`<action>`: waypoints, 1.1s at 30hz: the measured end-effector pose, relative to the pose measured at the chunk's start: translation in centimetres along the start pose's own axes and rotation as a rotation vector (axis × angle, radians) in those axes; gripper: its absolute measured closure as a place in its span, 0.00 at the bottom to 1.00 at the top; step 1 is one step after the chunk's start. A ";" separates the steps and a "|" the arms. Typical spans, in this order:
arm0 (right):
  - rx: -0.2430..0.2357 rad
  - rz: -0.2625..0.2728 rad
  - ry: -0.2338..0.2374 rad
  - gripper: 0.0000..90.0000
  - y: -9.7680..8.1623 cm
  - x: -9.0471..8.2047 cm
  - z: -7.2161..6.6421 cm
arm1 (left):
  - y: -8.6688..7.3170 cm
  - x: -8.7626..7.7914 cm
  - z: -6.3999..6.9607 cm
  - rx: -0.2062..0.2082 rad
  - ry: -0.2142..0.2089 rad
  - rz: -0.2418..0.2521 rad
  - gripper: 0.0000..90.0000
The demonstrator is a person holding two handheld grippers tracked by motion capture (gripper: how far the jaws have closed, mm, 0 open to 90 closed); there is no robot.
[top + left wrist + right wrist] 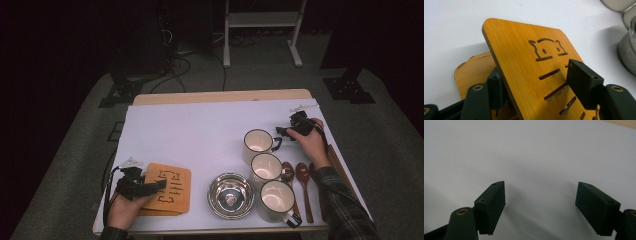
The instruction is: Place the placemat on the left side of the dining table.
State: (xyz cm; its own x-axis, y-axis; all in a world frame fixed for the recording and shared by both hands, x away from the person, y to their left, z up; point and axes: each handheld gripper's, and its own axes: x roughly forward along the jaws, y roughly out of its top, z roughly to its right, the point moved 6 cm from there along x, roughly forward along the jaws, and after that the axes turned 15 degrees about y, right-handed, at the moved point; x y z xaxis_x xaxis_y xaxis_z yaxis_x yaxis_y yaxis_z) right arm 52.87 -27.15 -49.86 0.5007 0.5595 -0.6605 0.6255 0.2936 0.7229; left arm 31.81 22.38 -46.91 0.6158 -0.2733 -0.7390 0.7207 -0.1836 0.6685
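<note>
Two wooden boards lie stacked; the left gripper clamps the upper board, tilting it to separate them. Right gripper hovers over the table, jaws apart, empty.

Bamboo trivet, top of a stack of two: flat, honey-coloured board with rounded corners, cut through with a cat-face outline and a row of short slanted slots. It is tilted, its edge raised off the second board, an identical piece lying flat beneath it and partly covered. Location: near left corner of the white table cover, left of the steel bowl.
</note>
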 end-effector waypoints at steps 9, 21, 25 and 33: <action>-0.011 0.026 -0.007 0.25 -0.6 0.1 0.0 | 0.3 -0.6 0.1 -0.011 -0.005 0.009 0.47; -0.016 0.028 -0.011 0.24 -0.6 0.2 0.0 | 1.2 -1.4 0.4 -0.022 -0.027 0.023 0.58; -0.017 0.028 -0.011 0.25 -0.6 0.2 0.0 | 1.5 -1.6 0.6 -0.026 -0.037 0.029 0.62; -0.017 0.028 -0.011 0.24 -0.6 0.2 0.0 | 2.0 -1.6 0.7 -0.036 -0.059 0.036 0.66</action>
State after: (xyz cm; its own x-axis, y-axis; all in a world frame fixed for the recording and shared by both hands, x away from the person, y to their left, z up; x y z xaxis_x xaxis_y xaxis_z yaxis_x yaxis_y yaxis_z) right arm 52.59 -27.26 -50.43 0.5246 0.5590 -0.6421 0.6009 0.2911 0.7444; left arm 32.01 21.79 -44.35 0.6223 -0.3348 -0.7076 0.7102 -0.1387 0.6902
